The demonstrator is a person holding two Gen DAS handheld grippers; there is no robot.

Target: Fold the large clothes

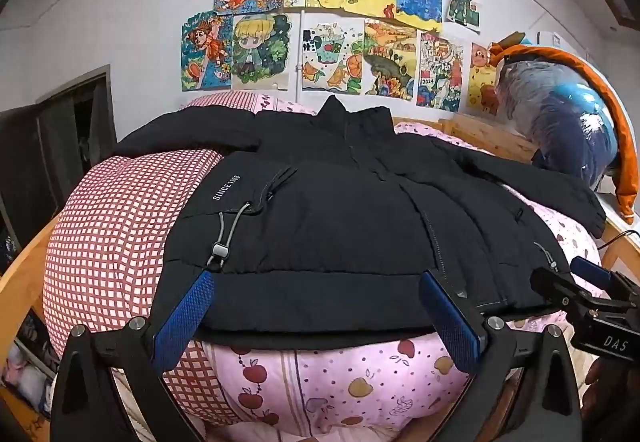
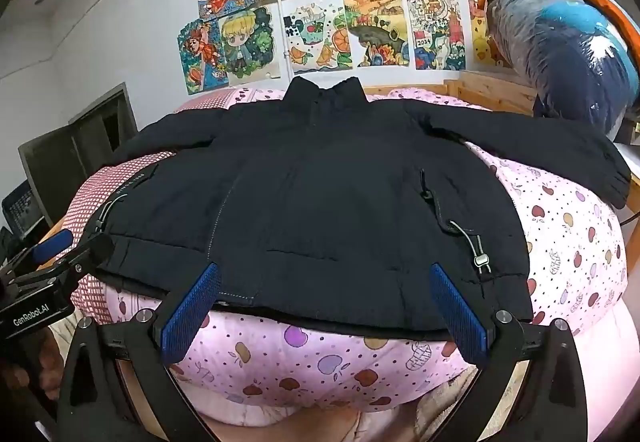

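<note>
A black puffer jacket lies spread flat, front up, on the bed, collar toward the wall and both sleeves stretched out; it also shows in the right wrist view. My left gripper is open, its blue fingers straddling the hem near the jacket's left side. My right gripper is open at the hem toward the jacket's right side, and shows at the right edge of the left wrist view. Neither holds anything.
The bed carries a pink fruit-print quilt and a red checked quilt. A wooden bed frame runs along the back. A plastic-wrapped blue bundle stands at the right. Drawings cover the wall.
</note>
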